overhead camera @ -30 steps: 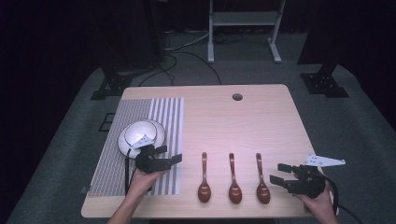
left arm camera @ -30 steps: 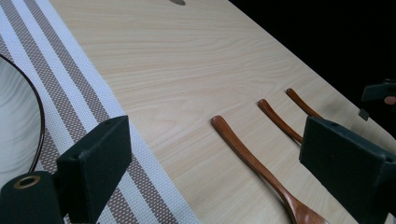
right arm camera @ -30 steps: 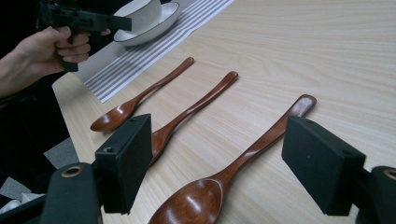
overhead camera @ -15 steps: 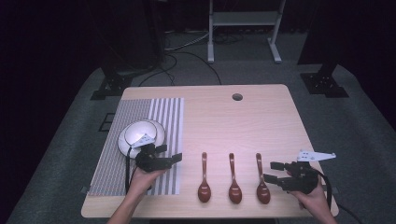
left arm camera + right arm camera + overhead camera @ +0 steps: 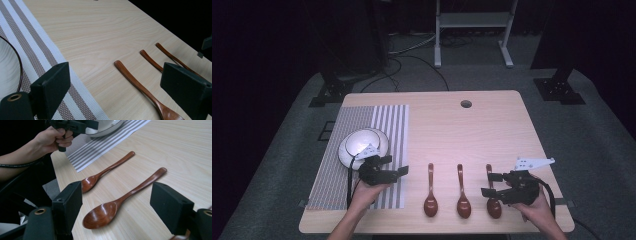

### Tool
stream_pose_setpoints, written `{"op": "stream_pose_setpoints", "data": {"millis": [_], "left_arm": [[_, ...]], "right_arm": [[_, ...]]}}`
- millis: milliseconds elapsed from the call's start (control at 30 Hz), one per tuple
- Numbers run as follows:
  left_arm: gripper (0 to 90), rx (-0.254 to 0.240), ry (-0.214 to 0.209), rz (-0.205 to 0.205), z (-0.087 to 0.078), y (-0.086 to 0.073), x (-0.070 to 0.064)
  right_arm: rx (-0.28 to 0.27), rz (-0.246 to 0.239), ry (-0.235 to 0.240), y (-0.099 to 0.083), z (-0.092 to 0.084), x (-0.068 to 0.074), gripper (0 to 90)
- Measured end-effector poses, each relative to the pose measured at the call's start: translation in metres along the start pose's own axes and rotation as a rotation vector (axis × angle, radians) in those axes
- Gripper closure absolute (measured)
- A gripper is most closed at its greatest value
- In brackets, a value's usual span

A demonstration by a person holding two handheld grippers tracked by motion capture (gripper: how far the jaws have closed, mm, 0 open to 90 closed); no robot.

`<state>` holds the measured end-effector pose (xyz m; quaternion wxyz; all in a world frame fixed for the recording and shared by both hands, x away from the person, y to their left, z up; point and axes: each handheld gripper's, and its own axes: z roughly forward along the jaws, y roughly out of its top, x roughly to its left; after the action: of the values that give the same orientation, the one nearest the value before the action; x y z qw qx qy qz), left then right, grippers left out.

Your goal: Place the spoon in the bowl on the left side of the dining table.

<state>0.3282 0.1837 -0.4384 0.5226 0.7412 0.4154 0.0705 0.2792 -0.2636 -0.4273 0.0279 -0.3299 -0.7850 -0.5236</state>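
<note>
Your right hand-held gripper (image 5: 493, 186) sits lower right of the high view, jaws spread and empty, straddling the rightmost glossy brown wooden spoon (image 5: 493, 200), so that looks like the pick. Your left hand-held gripper (image 5: 393, 168), also spread and empty, hangs over the grey-and-white striped woven placemat (image 5: 387, 125) beside the white round bowl (image 5: 357, 145), likely the drop spot. All three spoons lie flat, parallel on the pale wooden desk (image 5: 462, 135), handles pointing up-frame.

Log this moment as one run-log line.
left hand-held gripper: open, over mat | right hand-held gripper: open, at right spoon | bowl: on mat
</note>
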Motion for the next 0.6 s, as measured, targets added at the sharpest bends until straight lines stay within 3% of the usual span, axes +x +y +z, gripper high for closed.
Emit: {"op": "stream_pose_setpoints", "data": {"millis": [600], "left_arm": [[8.3, 0.002, -0.003, -0.006, 0.003, -0.004, 0.001]], "right_arm": [[0.069, -0.035, 0.092, 0.025, 0.036, 0.011, 34.5]]}}
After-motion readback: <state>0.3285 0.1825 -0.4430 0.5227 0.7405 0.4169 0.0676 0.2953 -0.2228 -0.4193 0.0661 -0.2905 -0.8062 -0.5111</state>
